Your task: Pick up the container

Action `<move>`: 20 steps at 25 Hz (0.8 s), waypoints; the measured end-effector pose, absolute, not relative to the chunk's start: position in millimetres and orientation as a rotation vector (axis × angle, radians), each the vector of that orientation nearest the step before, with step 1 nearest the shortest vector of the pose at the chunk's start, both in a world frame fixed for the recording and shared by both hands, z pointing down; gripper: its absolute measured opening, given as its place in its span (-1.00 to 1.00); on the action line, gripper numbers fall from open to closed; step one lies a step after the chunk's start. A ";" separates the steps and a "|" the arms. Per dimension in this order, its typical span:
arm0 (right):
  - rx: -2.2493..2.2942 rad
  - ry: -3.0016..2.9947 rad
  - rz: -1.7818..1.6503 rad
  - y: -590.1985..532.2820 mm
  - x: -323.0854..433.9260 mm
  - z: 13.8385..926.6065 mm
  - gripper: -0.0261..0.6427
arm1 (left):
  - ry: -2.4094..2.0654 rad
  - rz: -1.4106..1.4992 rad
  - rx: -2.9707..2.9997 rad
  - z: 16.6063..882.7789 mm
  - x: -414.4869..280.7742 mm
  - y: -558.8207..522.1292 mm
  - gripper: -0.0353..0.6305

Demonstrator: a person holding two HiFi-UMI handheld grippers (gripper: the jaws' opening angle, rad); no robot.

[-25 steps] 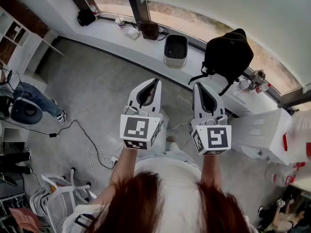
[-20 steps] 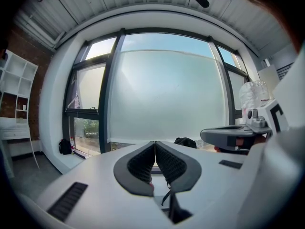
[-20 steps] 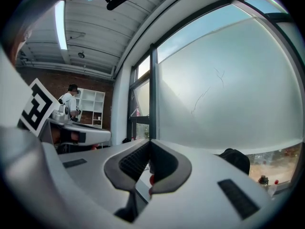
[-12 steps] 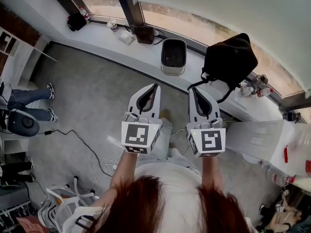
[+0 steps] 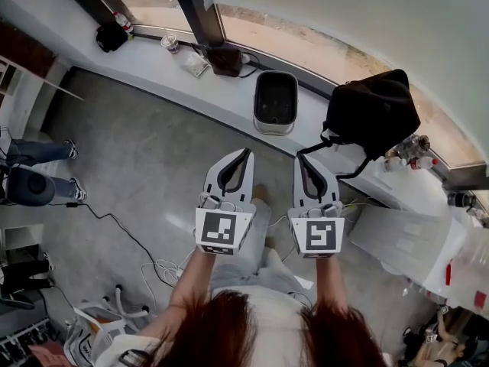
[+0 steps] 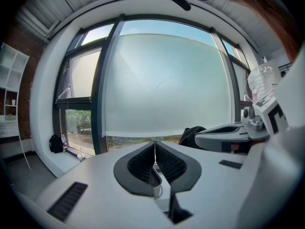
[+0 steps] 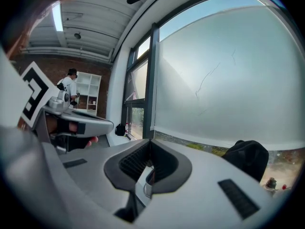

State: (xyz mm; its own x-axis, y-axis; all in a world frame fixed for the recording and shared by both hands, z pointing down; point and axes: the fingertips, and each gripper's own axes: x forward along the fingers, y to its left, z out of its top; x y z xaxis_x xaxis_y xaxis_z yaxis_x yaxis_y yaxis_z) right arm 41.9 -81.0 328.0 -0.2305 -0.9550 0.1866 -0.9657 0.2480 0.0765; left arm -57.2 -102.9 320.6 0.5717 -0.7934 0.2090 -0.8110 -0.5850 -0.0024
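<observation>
Grey-walled and dark inside, the container point(image 5: 275, 102) stands upright on the white ledge point(image 5: 157, 63) under the window, its open top facing up. That leaves its rim and both long walls free to reach. A black bag point(image 5: 374, 112) sits just beside it on the right and crowds that side. A dark box point(image 5: 227, 58) with a cable lies near its left.

Both grippers are well apart from the container, out over the grey floor point(image 5: 137, 151). The left gripper point(image 5: 244, 153) and right gripper point(image 5: 300, 159) are held side by side and parallel, and both point towards the ledge. The container lies ahead, roughly on the line between them. That suits a wide bin, probably meant to be taken from two sides at once.

The left gripper view shows its jaws pressed together with nothing between them, and the right gripper view shows the same. Shut like this, they would most likely have to spread before taking the rim, or else press the outer walls.
</observation>
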 end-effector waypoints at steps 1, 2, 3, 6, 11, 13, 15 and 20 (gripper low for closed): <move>1.809 -2.322 0.079 -87.3 41.6 335.4 -0.85 | -1.382 0.287 2.698 328.0 -56.5 -109.1 -0.84; 1.803 -2.325 0.064 -93.7 41.6 342.4 -0.85 | -1.380 0.288 2.695 335.6 -55.8 -115.3 -0.84; 1.798 -2.321 0.045 -99.9 42.6 349.7 -0.85 | -1.376 0.288 2.690 343.4 -55.1 -121.3 -0.84; 1.808 -2.287 0.066 -117.3 46.9 376.3 -0.85 | -1.358 0.295 2.678 367.3 -55.4 -139.1 -0.84; 1.814 -2.265 0.160 -144.3 52.9 425.0 -0.85 | -1.325 0.309 2.665 411.6 -54.1 -166.9 -0.84; 1.803 -2.252 0.170 -152.9 55.0 442.4 -0.85 | -1.303 0.308 2.655 429.4 -52.4 -176.7 -0.84; 1.791 -2.236 0.189 -161.9 54.3 458.9 -0.85 | -1.284 0.308 2.651 445.0 -52.4 -187.6 -0.84; 1.774 -2.201 0.252 -184.8 51.9 499.2 -0.85 | -1.258 0.342 2.665 482.8 -52.5 -215.8 -0.84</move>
